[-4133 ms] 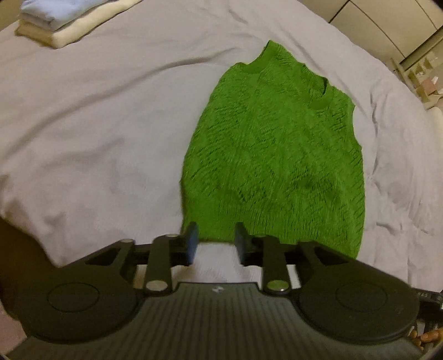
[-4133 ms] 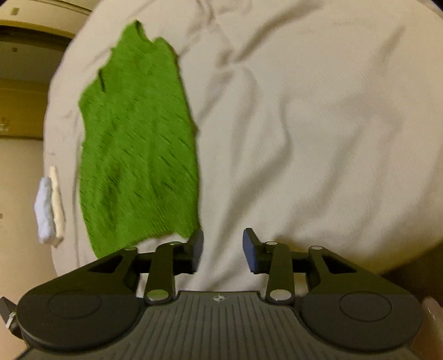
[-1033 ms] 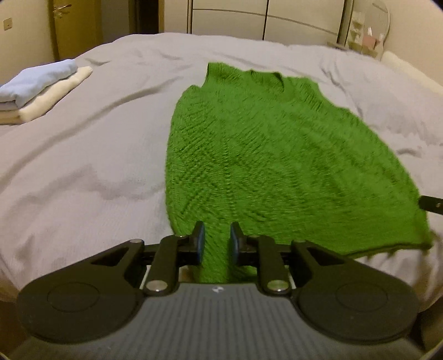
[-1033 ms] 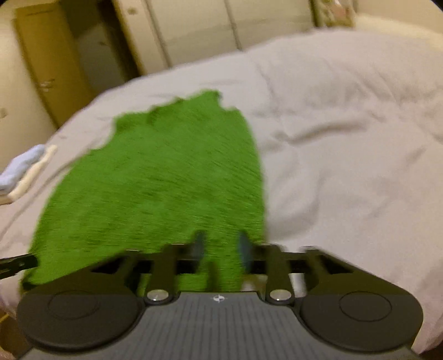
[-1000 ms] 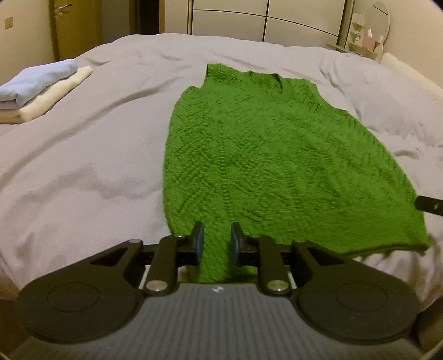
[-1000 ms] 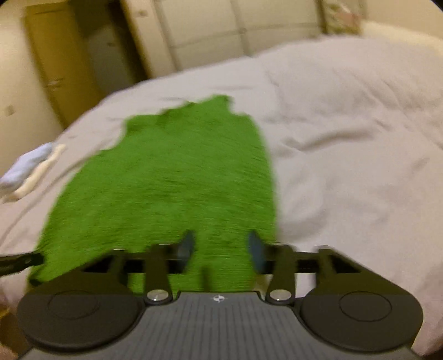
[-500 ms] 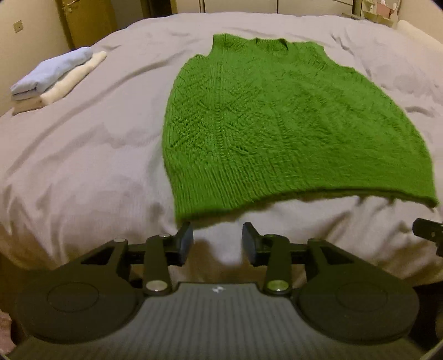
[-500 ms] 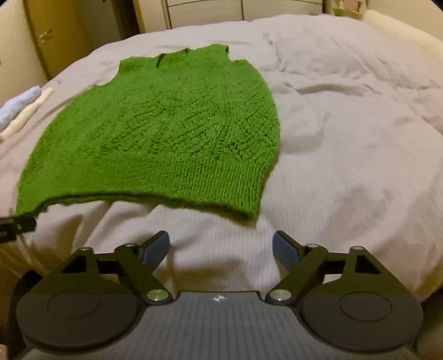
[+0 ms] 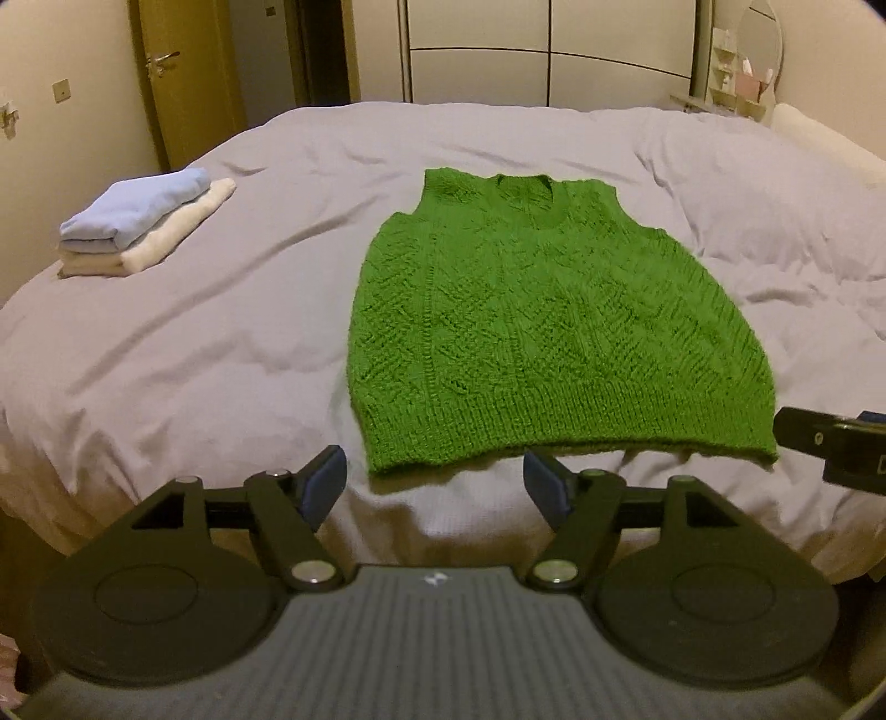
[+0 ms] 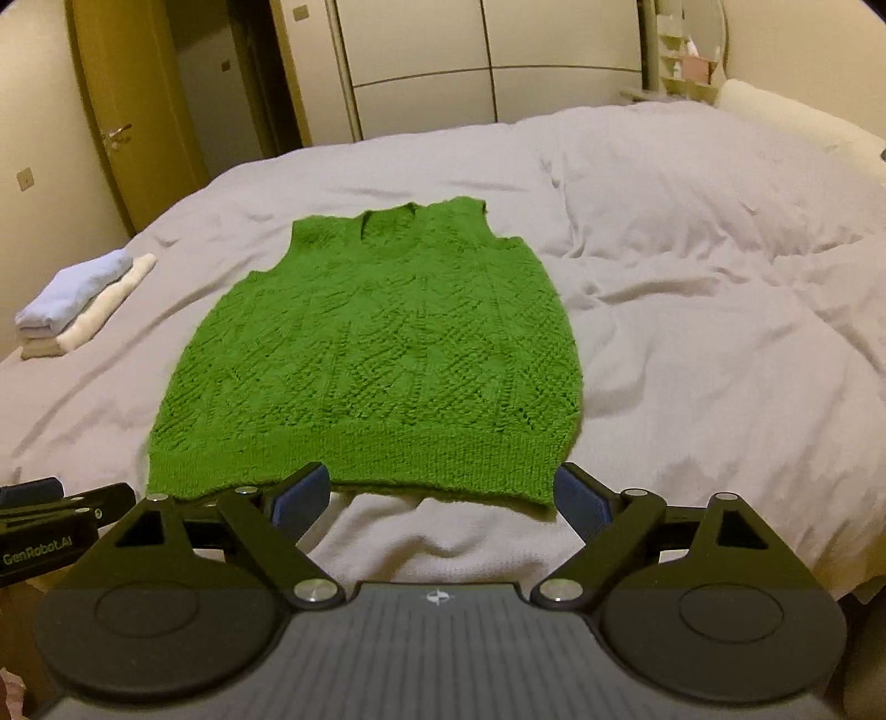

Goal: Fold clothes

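A green knitted sleeveless vest (image 9: 554, 321) lies flat on the grey bed cover (image 9: 221, 343), neck away from me, hem toward me. It also shows in the right wrist view (image 10: 382, 365). My left gripper (image 9: 434, 487) is open and empty, just short of the hem's left end. My right gripper (image 10: 440, 501) is open wide and empty, just short of the hem's right part. Part of the right gripper shows at the right edge of the left wrist view (image 9: 830, 443).
A stack of folded clothes, light blue on cream (image 9: 144, 221), sits at the bed's left side; it also shows in the right wrist view (image 10: 83, 299). A wardrobe (image 9: 548, 50) and a door (image 9: 183, 72) stand behind the bed. A rumpled duvet (image 10: 720, 232) lies to the right.
Both grippers let go of the vest's hem, opened and pulled back and up from it. The vest now lies flat on the bed.
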A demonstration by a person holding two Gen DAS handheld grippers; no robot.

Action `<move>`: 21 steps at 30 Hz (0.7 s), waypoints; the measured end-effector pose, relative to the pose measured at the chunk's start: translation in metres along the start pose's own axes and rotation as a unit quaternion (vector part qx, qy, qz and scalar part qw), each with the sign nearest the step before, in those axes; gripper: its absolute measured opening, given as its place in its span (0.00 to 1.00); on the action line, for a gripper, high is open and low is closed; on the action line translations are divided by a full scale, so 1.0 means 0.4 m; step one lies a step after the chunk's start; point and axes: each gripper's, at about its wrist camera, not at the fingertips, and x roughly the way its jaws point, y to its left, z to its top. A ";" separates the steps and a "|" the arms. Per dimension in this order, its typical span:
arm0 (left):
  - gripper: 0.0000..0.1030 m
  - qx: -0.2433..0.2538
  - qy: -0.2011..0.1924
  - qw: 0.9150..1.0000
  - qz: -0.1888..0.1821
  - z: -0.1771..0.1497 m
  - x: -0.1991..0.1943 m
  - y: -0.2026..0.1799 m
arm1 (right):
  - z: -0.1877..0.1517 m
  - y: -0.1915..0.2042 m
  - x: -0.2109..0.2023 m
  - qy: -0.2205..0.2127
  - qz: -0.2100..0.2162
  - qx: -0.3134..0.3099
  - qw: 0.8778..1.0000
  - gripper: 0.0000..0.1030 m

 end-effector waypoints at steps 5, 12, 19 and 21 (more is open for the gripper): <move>0.68 0.002 -0.004 1.000 0.002 -0.006 -0.018 -0.003 | 0.006 0.014 -0.034 -0.007 -0.016 0.000 1.000 0.87; 0.76 0.007 -0.016 1.000 0.004 -0.009 -0.046 -0.005 | 0.012 0.020 -0.062 -0.019 -0.016 -0.003 1.000 0.87; 0.83 0.007 -0.026 1.000 0.000 -0.008 -0.065 0.001 | 0.015 0.032 -0.075 -0.024 -0.015 -0.009 1.000 0.87; 0.84 0.005 -0.027 1.000 -0.001 -0.006 -0.064 0.006 | 0.016 0.037 -0.075 -0.025 -0.016 -0.011 1.000 0.87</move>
